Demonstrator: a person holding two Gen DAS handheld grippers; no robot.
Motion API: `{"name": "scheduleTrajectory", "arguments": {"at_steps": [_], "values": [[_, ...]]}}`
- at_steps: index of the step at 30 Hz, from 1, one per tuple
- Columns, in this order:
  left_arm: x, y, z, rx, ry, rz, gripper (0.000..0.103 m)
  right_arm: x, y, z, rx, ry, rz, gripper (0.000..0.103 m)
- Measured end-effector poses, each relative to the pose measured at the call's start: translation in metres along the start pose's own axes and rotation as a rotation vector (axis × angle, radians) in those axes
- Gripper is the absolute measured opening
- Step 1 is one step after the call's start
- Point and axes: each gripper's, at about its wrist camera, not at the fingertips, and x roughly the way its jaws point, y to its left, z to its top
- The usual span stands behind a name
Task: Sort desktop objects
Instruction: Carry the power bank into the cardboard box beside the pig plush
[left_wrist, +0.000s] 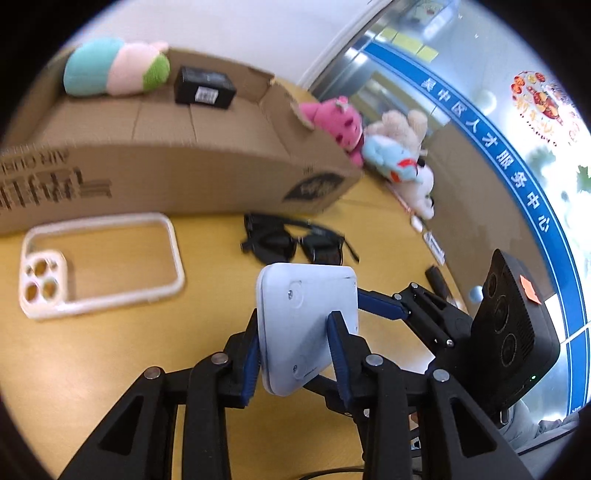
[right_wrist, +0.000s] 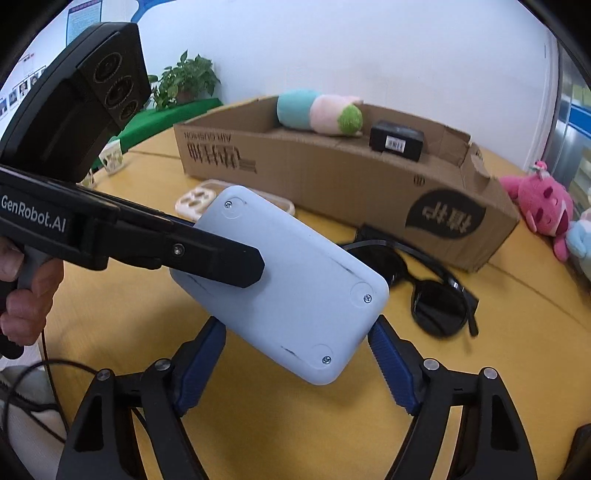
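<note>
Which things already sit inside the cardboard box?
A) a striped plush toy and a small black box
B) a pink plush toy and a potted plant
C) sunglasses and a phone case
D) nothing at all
A: the striped plush toy and the small black box lie inside the cardboard box, while the sunglasses and phone case lie on the table in front of it.

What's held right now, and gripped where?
The left hand-held gripper clamps the pale blue case across its flat faces near one short end. The right hand-held gripper stands open around its other end.
</note>
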Motion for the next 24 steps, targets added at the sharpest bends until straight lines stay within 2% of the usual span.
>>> {"name": "scheduleTrajectory", "arguments": {"at_steps": [9,17,24], "values": [[-0.037,-0.001,0.037,0.058,-0.108,-0.001,0.032,-0.013,0.01,0.047,-0.053,-0.109,-0.04,0.078],[-0.073,0.004,0.092,0.133,-0.21,0.003,0.032,-0.018,0.004,0.118,-0.106,-0.203,-0.07,0.078],[-0.091,0.03,0.144,0.156,-0.266,0.07,0.032,0.008,-0.002,0.191,-0.143,-0.209,-0.04,0.078]]}}
